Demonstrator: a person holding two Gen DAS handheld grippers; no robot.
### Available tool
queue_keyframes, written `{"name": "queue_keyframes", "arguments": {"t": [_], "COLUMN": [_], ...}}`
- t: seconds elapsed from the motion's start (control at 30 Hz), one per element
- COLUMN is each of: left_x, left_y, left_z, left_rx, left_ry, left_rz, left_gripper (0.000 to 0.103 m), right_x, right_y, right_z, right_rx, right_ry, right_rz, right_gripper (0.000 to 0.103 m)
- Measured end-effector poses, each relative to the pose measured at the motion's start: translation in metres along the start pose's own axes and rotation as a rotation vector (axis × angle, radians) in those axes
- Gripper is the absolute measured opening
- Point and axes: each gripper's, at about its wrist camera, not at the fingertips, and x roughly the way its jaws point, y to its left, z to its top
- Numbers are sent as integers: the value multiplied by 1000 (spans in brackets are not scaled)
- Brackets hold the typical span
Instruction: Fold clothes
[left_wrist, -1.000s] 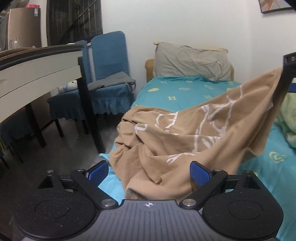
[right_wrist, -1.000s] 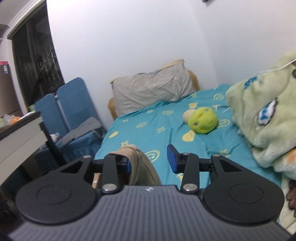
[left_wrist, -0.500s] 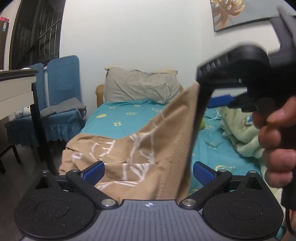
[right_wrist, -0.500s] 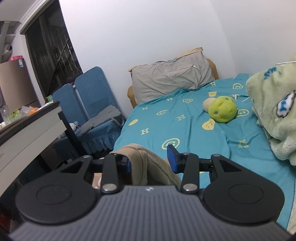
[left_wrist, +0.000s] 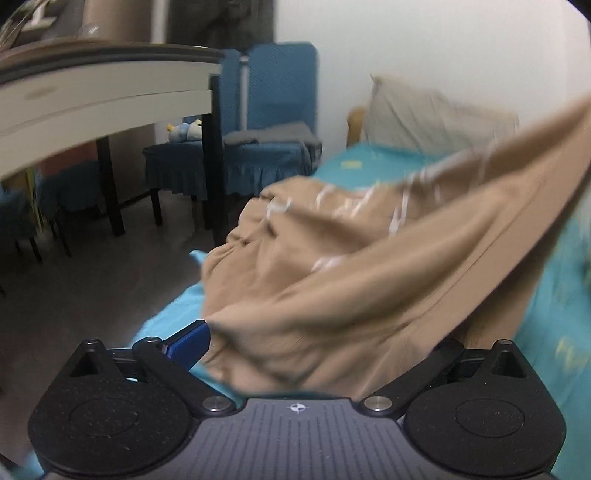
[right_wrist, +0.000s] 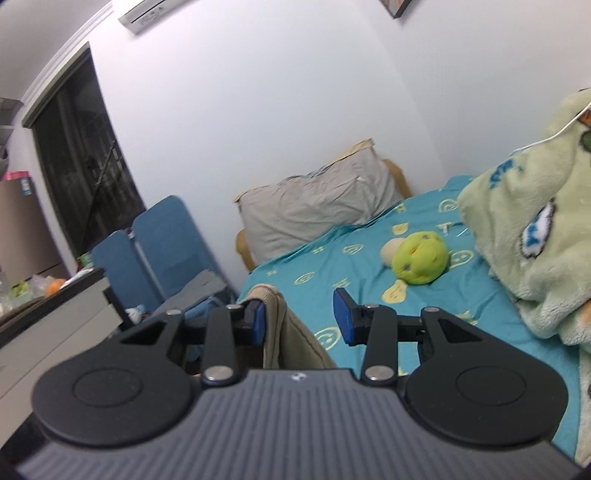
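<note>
A tan garment (left_wrist: 351, 266) with white print lies bunched on the teal bed (left_wrist: 546, 295) and rises to the upper right of the left wrist view. My left gripper (left_wrist: 314, 339) is open; the cloth lies between its fingers and hides the right fingertip. In the right wrist view my right gripper (right_wrist: 299, 321) stands open, with a fold of the tan garment (right_wrist: 275, 317) draped over its left finger (right_wrist: 255, 325), above the bed (right_wrist: 351, 258).
A table (left_wrist: 92, 92) and blue chairs (left_wrist: 258, 140) stand left of the bed. A grey pillow (right_wrist: 317, 210) lies at the bed's head. A green plush toy (right_wrist: 417, 262) and a pale green blanket (right_wrist: 532, 240) lie on the right.
My left gripper has swung left and down onto the garment's near edge, with motion blur. My right gripper has lifted and tilted up, the cloth still hanging on its left finger.
</note>
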Motion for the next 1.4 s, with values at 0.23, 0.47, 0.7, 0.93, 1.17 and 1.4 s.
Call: {"name": "queue_keyframes", "arguments": {"t": [0.23,0.47,0.7,0.93,1.17,1.4], "left_x": [-31,-48,-38,-20,-55,-149], "left_y": [29,76,106,113,95,107], "left_z": [16,61,73,74,93,193], "left_rx": [-6,-174,-225,-150,-93,-201], "left_ry": [-79,-207,-186,-146,-344,-592], "left_rz": [70,50,51,132,88,-10], "left_gripper": [103,103,101,101,102,102], "right_x": [16,52,75,80,26,-50], "right_y": [-6,-23,2,0,13,79], "right_z": [-14,-40,-79,-92,-14,115], "right_rx": [-119,-50,-184,-204,-13,3], "right_ry": [45,353,671,704,205,-142], "right_rz": [-165,-114,-18,-112,-203,-130], "right_gripper": [42,42,41,43,50,49]}}
